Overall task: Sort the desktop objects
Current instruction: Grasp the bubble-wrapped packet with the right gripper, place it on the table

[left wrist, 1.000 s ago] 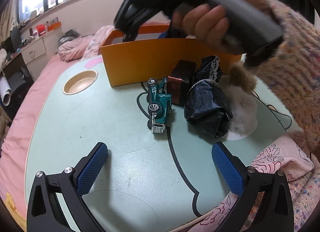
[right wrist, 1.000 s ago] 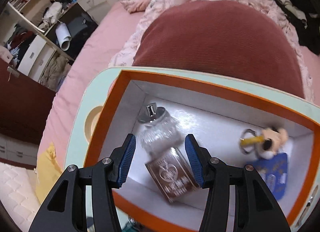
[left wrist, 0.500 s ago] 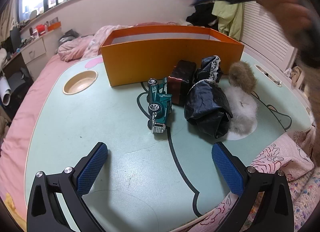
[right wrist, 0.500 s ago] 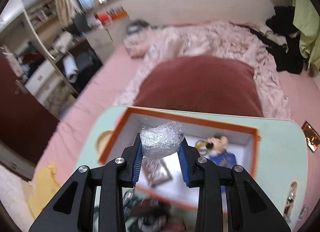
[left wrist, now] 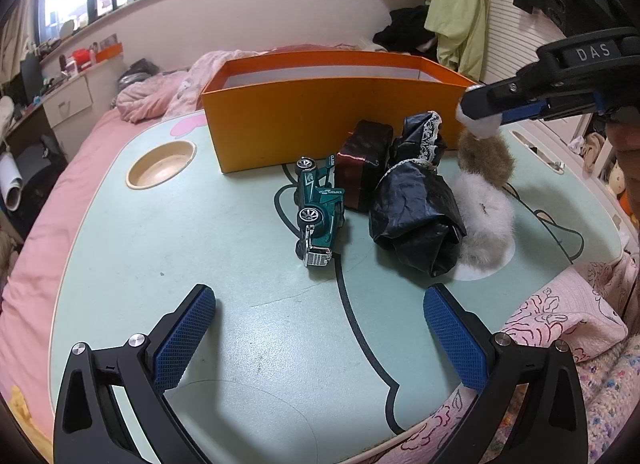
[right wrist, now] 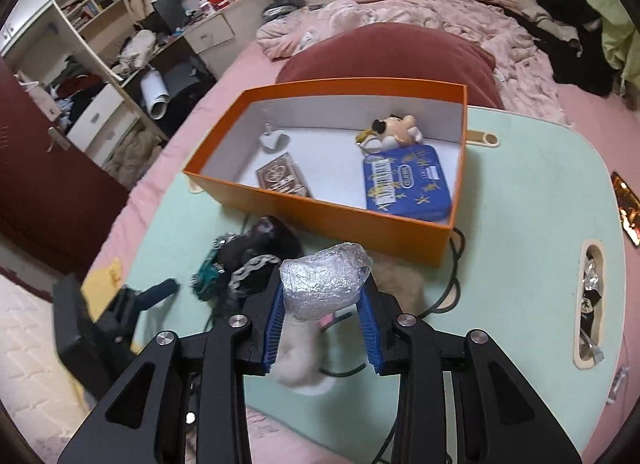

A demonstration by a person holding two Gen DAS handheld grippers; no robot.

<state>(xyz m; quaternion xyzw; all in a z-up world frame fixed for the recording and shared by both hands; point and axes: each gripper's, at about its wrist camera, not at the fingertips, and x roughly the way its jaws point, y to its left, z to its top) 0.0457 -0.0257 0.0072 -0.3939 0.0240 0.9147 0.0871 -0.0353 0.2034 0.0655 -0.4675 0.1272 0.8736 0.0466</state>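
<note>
We hold a crinkled silver-wrapped bundle (right wrist: 326, 284) between the blue pads (right wrist: 273, 334) of the right gripper (right wrist: 322, 328), whose jaws have just eased slightly wider yet grip it above the green table (right wrist: 532, 232), near the orange box (right wrist: 336, 219). The left gripper (left wrist: 320, 340) hangs wide open and empty over the table, short of the green toy car (left wrist: 318, 215).
</note>
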